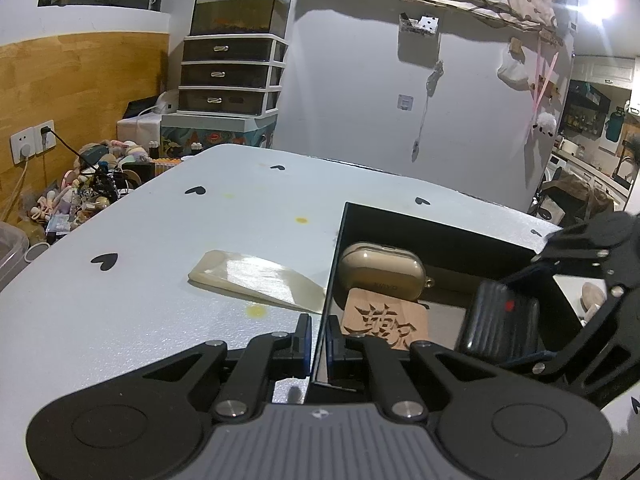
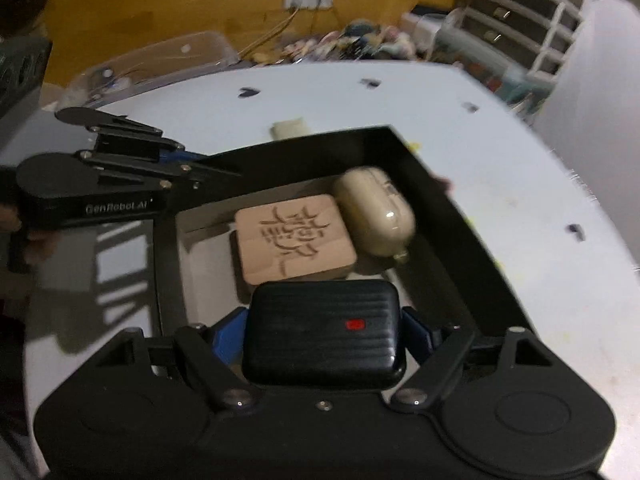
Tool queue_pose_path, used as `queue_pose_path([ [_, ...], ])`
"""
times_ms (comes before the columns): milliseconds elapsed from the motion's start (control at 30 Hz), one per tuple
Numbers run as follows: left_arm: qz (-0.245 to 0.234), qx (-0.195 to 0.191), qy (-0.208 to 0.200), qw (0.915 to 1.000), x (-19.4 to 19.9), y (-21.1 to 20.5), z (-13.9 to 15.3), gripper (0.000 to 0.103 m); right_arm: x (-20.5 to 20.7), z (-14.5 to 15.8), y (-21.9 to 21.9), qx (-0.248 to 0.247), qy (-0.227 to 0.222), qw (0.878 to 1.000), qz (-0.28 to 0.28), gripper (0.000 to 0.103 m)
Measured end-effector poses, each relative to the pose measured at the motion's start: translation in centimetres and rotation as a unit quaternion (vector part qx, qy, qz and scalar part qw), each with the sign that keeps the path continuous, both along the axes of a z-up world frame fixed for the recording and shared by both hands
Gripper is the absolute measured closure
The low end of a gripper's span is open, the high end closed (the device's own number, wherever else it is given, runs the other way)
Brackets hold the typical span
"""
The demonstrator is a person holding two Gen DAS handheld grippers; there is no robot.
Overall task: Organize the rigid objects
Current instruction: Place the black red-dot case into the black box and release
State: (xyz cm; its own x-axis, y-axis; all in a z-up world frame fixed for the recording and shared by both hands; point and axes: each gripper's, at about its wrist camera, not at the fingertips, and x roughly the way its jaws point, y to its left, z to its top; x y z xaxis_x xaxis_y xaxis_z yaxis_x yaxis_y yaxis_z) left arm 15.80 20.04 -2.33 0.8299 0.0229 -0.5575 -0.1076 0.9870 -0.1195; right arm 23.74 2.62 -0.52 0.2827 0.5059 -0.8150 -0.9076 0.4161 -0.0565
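My left tool [image 1: 318, 342] is closed on the near left wall of the black tray [image 1: 440, 236], one blue-padded finger outside the wall and one inside it. From the right wrist view the same left tool [image 2: 200, 160] reaches in from the left and grips the tray [image 2: 472, 240] at its left rim.

My right tool [image 2: 324, 336] is closed on the black ribbed case [image 2: 322, 334], its blue pads pressed to the two short sides; a small red mark shows on the case's top. I hold the case over the near part of the tray, whether it touches the tray floor I cannot tell. In the left wrist view the right tool [image 1: 520, 316] enters from the right with the black ribbed case [image 1: 498, 322] between its fingers.

Inside the tray, the carved wooden block [image 2: 294, 236] lies flat near the middle. The beige earbud case [image 2: 374, 216] lies just beside it, toward the far right corner.

The tray rests on the white table [image 1: 140, 280], which bears black heart marks. A pale flat wedge [image 1: 256, 280] lies on the table just left of the tray.
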Motion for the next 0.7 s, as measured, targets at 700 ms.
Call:
queue_pose_path([
  [700,0.001,0.003,0.003,1.0,0.1,0.2,-0.4,0.096,2.1,0.1,0.2,0.037,0.068,0.997,0.008,0.021],
])
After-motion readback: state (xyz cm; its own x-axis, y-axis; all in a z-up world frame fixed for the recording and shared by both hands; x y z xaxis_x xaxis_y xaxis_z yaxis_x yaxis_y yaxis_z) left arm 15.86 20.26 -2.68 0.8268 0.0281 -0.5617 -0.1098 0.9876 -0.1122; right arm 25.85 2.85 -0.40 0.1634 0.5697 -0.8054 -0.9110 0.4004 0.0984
